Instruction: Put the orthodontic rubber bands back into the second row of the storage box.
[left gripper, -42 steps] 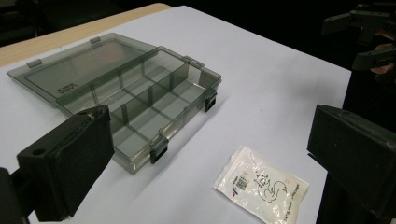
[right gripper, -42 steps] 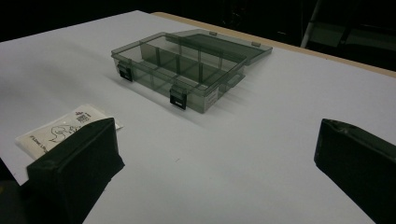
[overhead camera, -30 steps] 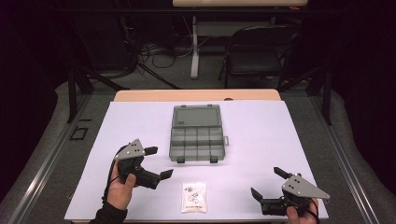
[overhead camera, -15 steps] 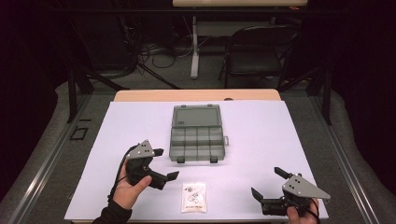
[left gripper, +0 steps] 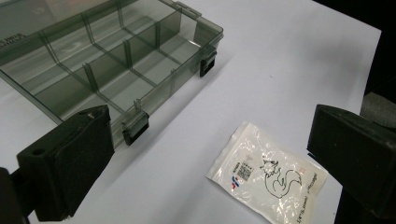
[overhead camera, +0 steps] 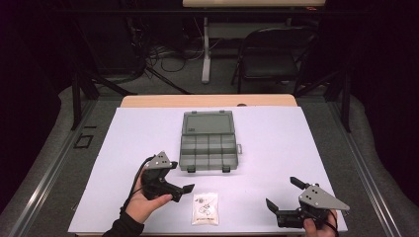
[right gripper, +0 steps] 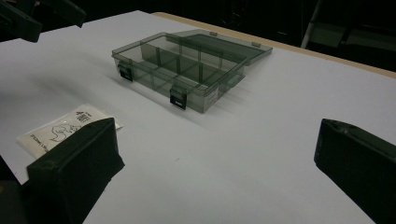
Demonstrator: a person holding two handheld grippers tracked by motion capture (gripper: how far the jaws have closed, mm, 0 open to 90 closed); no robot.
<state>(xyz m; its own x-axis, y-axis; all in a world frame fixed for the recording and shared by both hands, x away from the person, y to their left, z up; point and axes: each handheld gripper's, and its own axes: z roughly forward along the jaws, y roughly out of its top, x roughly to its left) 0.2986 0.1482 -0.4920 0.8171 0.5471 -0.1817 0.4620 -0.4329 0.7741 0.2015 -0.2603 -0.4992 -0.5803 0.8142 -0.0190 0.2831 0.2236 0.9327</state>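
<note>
One white packet (overhead camera: pixel 205 209) lies flat near the counter's (overhead camera: pixel 296 133) front edge. One open compartment box (overhead camera: pixel 208 143) sits mid-counter. Two grippers, both jaws apart and empty: left gripper (overhead camera: pixel 181 177) beside the packet, right gripper (overhead camera: pixel 282 193) near the front right corner.

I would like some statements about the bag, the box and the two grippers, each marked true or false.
1. The box stands open, with its lid lying flat behind it. True.
2. The left gripper is shut on the bag. False: its jaws are open, and the bag lies free on the table.
3. The bag lies inside a compartment of the box. False: it lies on the table, in front of the box and apart from it.
4. The right gripper is open and holds nothing. True.
5. The bag bears a drawing of an animal. True.
</note>
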